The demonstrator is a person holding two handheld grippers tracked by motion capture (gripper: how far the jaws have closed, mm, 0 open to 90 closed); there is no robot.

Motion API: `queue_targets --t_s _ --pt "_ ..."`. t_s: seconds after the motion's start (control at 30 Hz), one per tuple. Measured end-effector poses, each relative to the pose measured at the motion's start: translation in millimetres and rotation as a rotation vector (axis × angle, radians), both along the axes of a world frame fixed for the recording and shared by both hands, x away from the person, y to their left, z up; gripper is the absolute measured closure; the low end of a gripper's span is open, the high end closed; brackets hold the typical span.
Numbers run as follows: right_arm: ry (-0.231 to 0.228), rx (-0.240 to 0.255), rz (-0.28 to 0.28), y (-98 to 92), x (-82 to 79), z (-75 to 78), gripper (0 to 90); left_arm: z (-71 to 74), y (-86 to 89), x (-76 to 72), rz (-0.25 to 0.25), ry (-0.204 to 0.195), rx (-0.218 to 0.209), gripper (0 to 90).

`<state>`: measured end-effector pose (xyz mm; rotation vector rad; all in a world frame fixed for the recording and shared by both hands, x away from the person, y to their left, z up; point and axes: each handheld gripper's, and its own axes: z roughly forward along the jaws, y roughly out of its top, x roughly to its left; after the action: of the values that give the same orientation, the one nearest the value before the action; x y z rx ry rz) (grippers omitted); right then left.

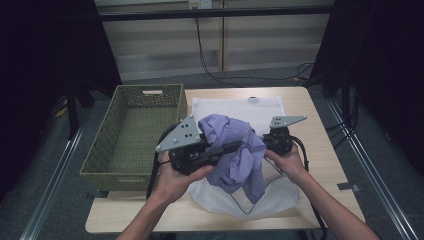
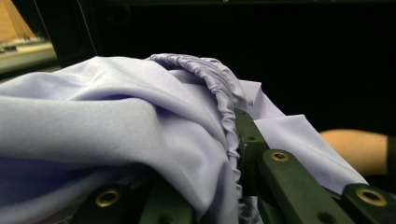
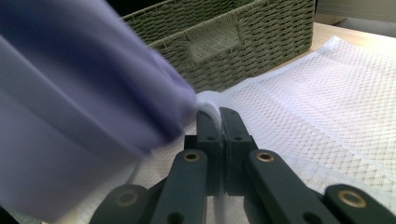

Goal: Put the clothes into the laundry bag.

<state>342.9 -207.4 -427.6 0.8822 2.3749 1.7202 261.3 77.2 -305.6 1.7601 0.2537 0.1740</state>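
A crumpled lilac garment with a gathered elastic hem (image 1: 235, 150) hangs between both hands above a white mesh laundry bag (image 1: 240, 107) on the tabletop (image 1: 320, 150); the left gripper (image 1: 227, 147) is clamped on the garment, the right gripper (image 3: 219, 119) pinches the bag's edge just beside it.

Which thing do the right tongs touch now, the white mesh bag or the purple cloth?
Touching the white mesh bag: in the right gripper view the right tongs are closed on its white edge, with the purple cloth beside them.
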Motion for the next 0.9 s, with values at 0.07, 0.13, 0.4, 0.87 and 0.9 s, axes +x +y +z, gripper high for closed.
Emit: queue_targets --t_s 0.07,0.13,0.4,0.87,0.9 --pt "0.000 0.000 0.000 0.3 -0.1 -0.7 88.5 -10.3 -2.9 2.9 -0.014 0.015 0.019 80.1" --pt "0.001 -0.004 0.000 0.6 0.0 -1.2 88.5 -18.2 -6.6 4.1 -0.019 0.028 0.033 80.1" --pt "0.007 -0.003 0.003 1.5 0.0 -1.8 88.6 -45.5 -18.2 11.4 -0.027 0.063 0.085 79.9" --pt "0.014 -0.005 0.016 2.0 -0.5 -1.2 88.8 -92.9 -35.9 28.8 0.005 0.110 0.238 79.8" --pt "0.018 -0.007 0.019 2.4 -0.6 -1.4 88.8 -95.4 -37.8 30.5 0.006 0.108 0.250 79.8"
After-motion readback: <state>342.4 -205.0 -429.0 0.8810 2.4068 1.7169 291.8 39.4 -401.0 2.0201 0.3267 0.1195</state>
